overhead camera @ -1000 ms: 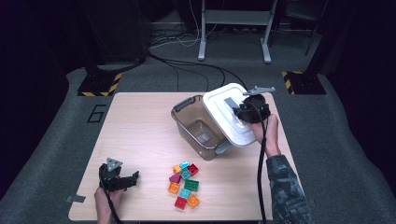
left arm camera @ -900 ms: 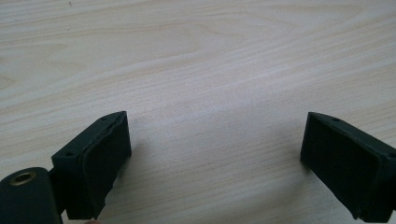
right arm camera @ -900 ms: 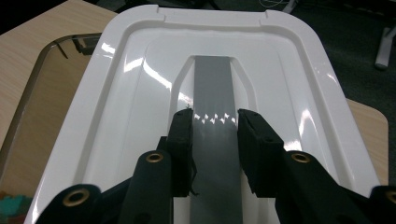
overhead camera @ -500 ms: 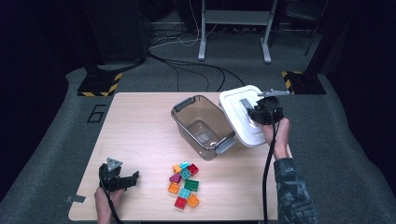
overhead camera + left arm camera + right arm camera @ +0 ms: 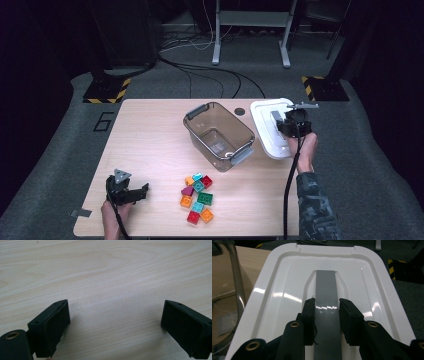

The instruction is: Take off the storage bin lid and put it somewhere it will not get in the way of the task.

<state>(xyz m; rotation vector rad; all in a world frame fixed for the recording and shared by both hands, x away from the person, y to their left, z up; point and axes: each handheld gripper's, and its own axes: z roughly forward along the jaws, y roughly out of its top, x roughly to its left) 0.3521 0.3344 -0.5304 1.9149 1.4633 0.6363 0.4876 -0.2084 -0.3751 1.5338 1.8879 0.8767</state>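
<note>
**Right gripper clamped on lid handle, left idle**

Right gripper [image 5: 327, 315] jaws closed on the grey handle strip [image 5: 325, 290] of the white lid [image 5: 272, 131]. Lid sits at the bench's [image 5: 150, 135] right edge, just right of the open clear bin [image 5: 218, 135]. Left gripper [image 5: 115, 322] jaws wide apart, nothing between them, low over bare bench at front left. Coloured blocks [image 5: 197, 197] clustered in front of the bin.

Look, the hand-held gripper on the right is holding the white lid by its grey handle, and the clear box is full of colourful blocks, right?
Not quite. The clear box is empty; the colourful blocks lie on the table in front of it, as the high view shows. The rest is right: the right hand-held gripper grips the white lid by its grey handle.
</note>
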